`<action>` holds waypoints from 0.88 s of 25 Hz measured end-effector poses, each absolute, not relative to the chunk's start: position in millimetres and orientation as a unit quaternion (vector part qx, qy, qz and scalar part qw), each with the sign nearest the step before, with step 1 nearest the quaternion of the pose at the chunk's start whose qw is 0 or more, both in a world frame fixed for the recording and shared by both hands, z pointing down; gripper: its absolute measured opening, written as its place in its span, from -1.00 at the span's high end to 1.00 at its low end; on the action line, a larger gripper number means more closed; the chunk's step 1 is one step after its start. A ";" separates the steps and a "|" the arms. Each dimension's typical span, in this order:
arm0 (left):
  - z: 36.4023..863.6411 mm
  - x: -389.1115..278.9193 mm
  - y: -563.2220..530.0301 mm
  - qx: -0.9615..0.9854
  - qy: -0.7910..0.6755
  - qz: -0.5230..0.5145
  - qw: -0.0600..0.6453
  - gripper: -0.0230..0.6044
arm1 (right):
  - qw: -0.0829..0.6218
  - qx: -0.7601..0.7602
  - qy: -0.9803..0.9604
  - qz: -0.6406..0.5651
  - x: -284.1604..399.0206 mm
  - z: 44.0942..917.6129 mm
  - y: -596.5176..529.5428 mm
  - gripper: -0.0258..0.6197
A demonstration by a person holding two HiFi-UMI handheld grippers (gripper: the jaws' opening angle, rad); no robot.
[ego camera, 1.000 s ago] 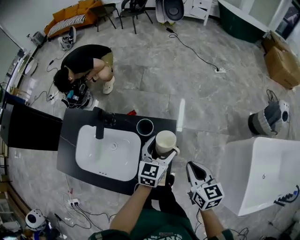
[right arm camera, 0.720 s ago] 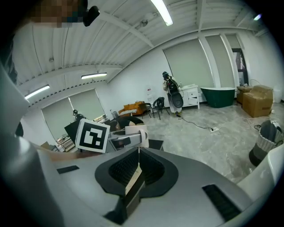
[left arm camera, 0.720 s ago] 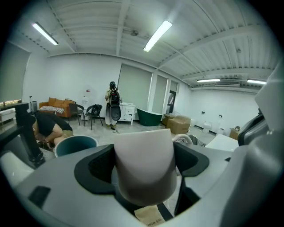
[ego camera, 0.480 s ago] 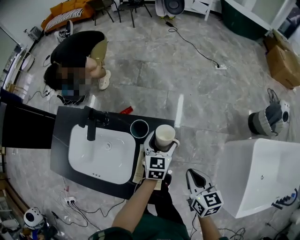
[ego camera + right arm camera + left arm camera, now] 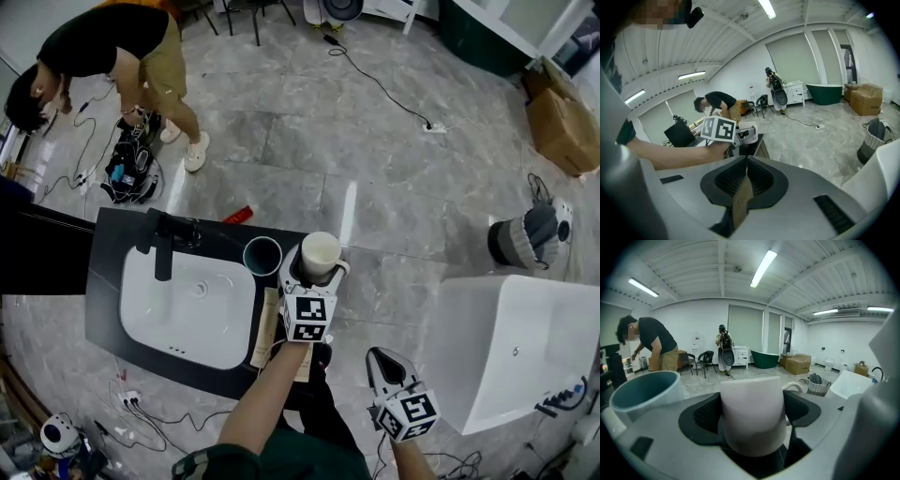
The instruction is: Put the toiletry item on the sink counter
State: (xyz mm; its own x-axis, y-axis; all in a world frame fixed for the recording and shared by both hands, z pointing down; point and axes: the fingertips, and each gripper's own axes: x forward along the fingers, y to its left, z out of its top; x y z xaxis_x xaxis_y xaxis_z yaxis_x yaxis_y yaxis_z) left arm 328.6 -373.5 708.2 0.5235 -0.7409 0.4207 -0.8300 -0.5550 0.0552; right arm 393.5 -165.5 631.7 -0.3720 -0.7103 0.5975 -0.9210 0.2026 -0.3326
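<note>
The white cup sits upright, pinched at its sides by the dark fingers of the left gripper, at the right edge of the black bench (whether its base touches the top cannot be told). A teal cup stands just beside it at 9 o'clock, with the white basin beyond. At 5 o'clock the right gripper hangs off the bench, its fingers pressed together. A person bends over well away at 10 o'clock.
</note>
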 end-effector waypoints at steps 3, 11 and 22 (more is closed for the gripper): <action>710.2 326.7 -377.0 0.863 -0.461 0.172 0.110 -0.43 | 0.156 0.540 -0.754 0.341 394.5 637.0 -162.3 0.79; 717.5 326.4 -371.8 0.863 -0.466 0.180 0.080 -0.42 | 0.174 0.535 -0.754 0.340 394.1 641.6 -152.0 0.79; 729.9 321.0 -357.6 0.860 -0.451 0.225 0.082 -0.42 | 0.165 0.534 -0.754 0.346 386.7 642.1 -151.6 0.79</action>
State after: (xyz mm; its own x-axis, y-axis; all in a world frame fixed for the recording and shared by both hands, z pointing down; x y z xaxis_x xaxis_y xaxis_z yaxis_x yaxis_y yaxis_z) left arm 321.0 -357.6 729.9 0.4914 -0.7387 0.4613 -0.8128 -0.5793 -0.0617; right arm 386.7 -151.6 642.1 -0.3749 -0.6905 0.6186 -0.9192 0.1902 -0.3448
